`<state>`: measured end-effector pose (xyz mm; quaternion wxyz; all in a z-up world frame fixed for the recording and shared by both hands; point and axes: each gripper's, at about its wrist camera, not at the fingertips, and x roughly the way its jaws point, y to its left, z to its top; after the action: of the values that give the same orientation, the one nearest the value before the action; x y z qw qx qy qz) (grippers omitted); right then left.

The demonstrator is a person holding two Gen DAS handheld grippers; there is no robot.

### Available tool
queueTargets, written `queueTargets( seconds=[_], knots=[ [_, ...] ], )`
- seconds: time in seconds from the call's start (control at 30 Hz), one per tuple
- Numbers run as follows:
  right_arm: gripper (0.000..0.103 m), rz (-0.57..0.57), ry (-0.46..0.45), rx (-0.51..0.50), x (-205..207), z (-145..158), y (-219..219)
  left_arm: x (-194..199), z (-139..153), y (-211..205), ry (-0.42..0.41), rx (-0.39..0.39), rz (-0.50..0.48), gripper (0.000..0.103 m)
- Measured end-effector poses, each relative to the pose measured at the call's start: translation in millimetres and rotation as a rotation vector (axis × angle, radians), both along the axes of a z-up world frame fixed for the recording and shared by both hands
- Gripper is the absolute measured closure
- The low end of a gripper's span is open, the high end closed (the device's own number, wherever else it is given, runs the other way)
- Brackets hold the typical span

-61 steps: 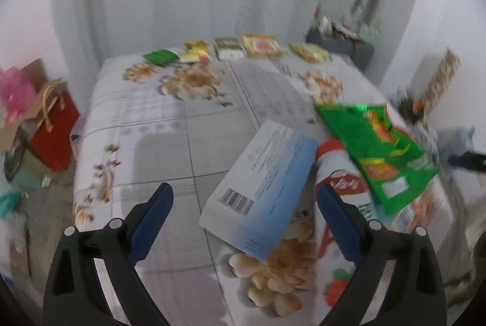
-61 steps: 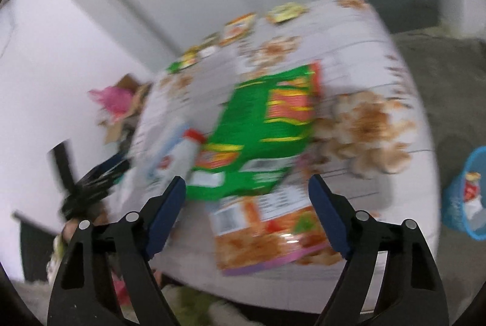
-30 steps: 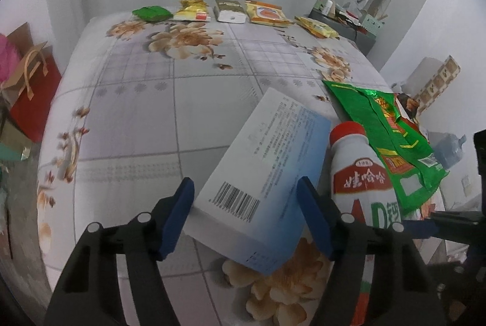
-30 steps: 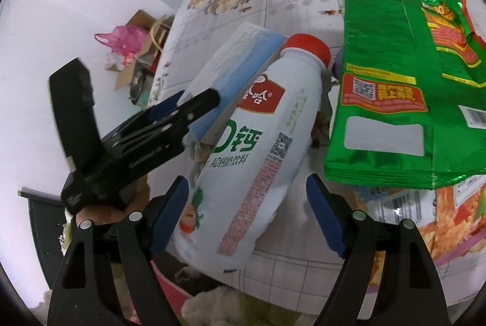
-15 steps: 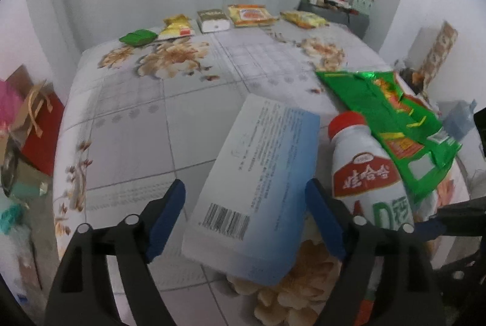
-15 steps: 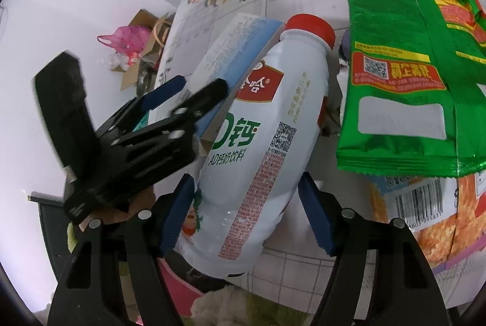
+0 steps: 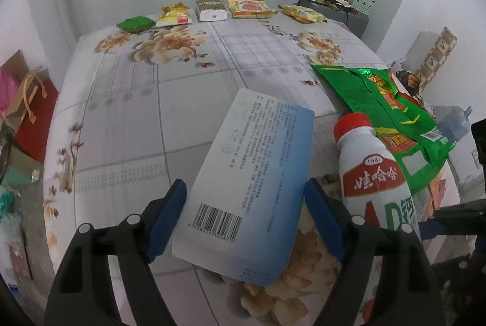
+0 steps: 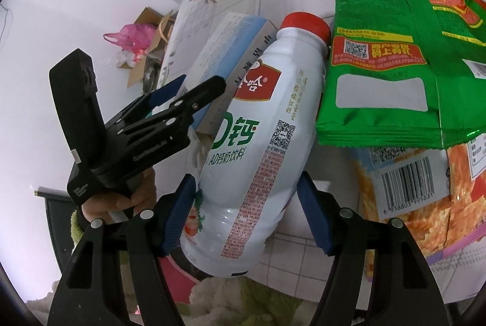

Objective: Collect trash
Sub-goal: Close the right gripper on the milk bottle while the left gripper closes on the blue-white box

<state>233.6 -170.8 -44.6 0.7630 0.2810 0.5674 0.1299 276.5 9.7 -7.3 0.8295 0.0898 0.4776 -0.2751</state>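
The blue-white carton (image 7: pixel 255 186) is straddled by the left gripper (image 7: pixel 243 213), jaws closing, pads just beside its edges. The white drink bottle (image 8: pixel 258 137) is clamped at its base by the right gripper (image 8: pixel 246 210).

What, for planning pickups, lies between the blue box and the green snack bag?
The white red-capped bottle lies there, shown in both wrist views.

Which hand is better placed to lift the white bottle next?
Right. The right gripper straddles the white bottle, pads seemingly touching its sides. The left gripper's jaws are closing around the blue box instead.
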Motion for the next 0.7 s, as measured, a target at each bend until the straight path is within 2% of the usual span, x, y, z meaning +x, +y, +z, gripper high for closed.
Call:
queueTargets(
  seconds=[0.23,0.43,0.53,0.6,0.7],
  knots=[
    [0.039,0.07,0.01,-0.011,-7.6,2.9,0.9,-39.9,0.9,29.2,0.026,-0.006,0.092,0.026],
    [0.038,0.134,0.029,-0.035,-15.3,5.5,0.4,-92.2,3.2,56.2,0.016,0.009,0.212,0.026],
    [0.035,0.132,0.016,-0.065,-11.0,9.4,1.0,-105.1,7.4,58.6,-0.002,0.015,0.244,0.025],
    [0.031,0.116,0.012,-0.075,-7.8,9.4,0.9,-108.2,10.5,58.1,-0.017,-0.009,0.244,0.017],
    [0.028,0.081,0.021,-0.079,-4.3,5.9,-0.3,-109.5,11.5,55.3,-0.027,-0.016,0.24,0.015]
  ],
)
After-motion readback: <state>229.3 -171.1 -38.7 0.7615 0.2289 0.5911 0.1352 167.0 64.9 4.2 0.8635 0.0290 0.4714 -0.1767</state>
